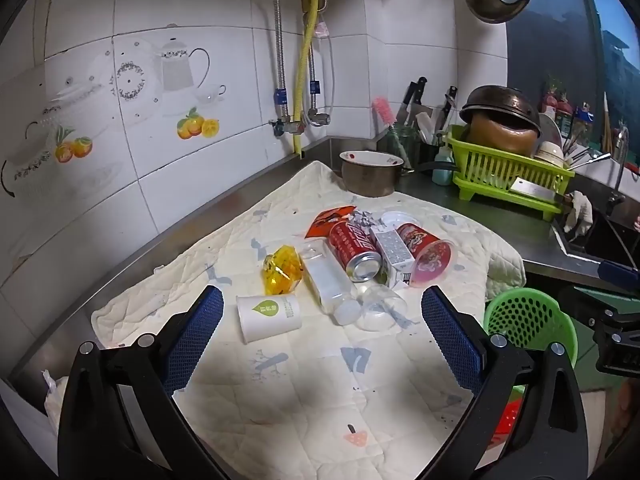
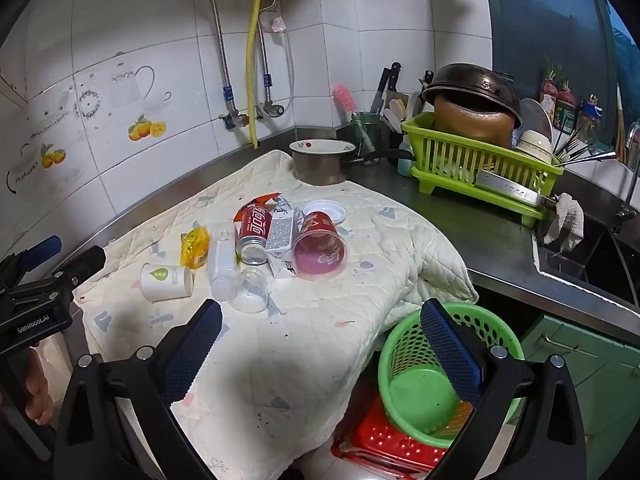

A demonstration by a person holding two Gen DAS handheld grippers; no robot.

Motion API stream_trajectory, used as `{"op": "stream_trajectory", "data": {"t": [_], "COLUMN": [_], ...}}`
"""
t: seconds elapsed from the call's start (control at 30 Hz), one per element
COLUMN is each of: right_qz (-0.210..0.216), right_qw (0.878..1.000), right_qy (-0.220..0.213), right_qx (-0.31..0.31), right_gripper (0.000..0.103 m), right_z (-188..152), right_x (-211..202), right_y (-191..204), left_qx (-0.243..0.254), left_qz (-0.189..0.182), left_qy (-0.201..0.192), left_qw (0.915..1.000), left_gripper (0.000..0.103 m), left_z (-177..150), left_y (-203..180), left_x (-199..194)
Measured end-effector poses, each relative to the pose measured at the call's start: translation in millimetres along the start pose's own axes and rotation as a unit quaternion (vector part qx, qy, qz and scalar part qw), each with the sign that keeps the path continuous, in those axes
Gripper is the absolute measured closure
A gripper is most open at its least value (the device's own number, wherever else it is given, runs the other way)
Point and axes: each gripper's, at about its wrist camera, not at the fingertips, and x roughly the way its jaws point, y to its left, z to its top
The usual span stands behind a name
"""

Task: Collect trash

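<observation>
On the quilted cloth: the trash lies in a loose heap near the middle of the cloth [image 1: 280, 380], which covers a steel counter.
Trash nearest the grippers: a white paper cup [image 1: 269, 317] on its side, apart from the heap; a yellow wrapper [image 1: 281, 270] just behind it.
Heap: a clear plastic bottle [image 1: 329, 280] lying flat, a clear plastic cup [image 1: 381, 307] tipped at its cap end, a red soda can [image 1: 354, 250] touching a small carton [image 1: 394, 255], and a red noodle cup [image 1: 428, 256] on its side with its mouth toward the camera; an orange packet [image 1: 326, 220] and a white lid [image 2: 325, 211] behind.
Step in hand: by my judgement the start of collecting; nothing is gripped and every piece is on the cloth.
Left gripper [image 1: 322, 314]: jaws spread wide, empty, hovering short of the paper cup and bottle.
Right gripper [image 2: 320, 328]: jaws spread wide, empty, hovering over the near right part of the cloth.
Next move: probably lower one gripper around the paper cup, which lies free, then carry it to the basket; a light squeeze, as the cup looks crushable.
Green basket [image 2: 404, 344]: beside the counter's edge, below cloth level, resting on a red crate [image 2: 384, 444]; holds no trash that I can see.
Noodle cup, paper cup, clear cup: look empty.
Green dish rack [image 2: 480, 160]: holds a dark pan, bowls and utensils; not trash.
Small saucepan [image 2: 320, 162]: on the cloth's far edge; contents hidden.
</observation>
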Motion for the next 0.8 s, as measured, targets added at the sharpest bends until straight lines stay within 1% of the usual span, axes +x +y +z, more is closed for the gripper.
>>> {"op": "stream_trajectory", "data": {"t": [0.8], "right_qz": [0.004], "right_qw": [1.000], "right_qy": [0.001], "right_qx": [0.000], "right_gripper": [0.007], "right_z": [-3.7], "right_x": [2.0], "right_y": [3.2], "left_qx": [-0.007], "left_qz": [0.006], "left_qy": [0.003], "left_qw": [1.0000], "left_gripper": [0.005], "left_z": [2.6], "left_y": [4.2], "left_x": [-0.3]}}
